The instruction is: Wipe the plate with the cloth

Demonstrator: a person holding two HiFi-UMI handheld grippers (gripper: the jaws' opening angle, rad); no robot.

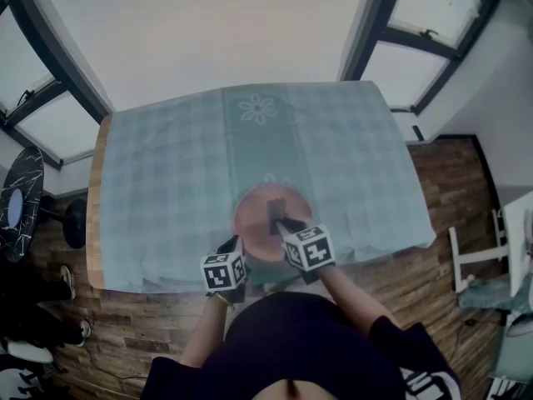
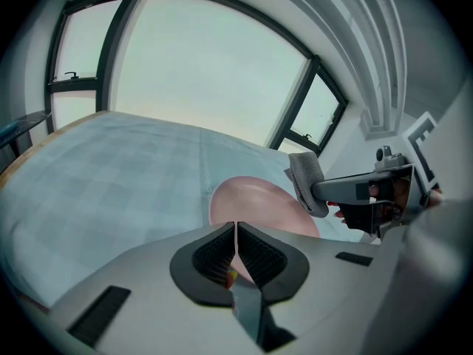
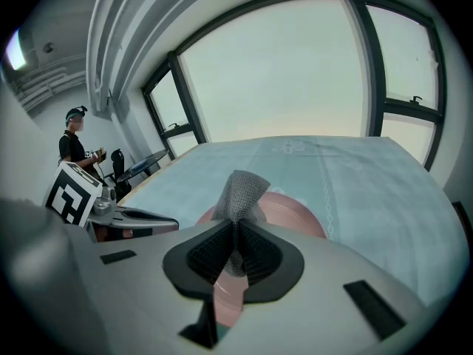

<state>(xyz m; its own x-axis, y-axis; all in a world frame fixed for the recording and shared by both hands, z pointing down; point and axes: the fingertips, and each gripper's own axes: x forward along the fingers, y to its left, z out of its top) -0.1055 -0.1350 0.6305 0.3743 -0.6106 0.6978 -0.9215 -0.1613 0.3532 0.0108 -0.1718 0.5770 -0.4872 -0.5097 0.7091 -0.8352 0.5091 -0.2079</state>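
Both my forearms reach forward from my body, wrists angled down; the pink plate [image 1: 252, 200] lies on the tabletop [image 1: 158, 182] near its 6 o'clock edge; my left tongs [image 1: 236, 243] are pressed together with nothing between them, tips at the plate's 7 o'clock rim; my right tongs [image 1: 280, 223] enter from 5 o'clock, clamped on the grey cloth [image 3: 241, 189], which juts out over the plate; whether cloth and plate touch I cannot tell.
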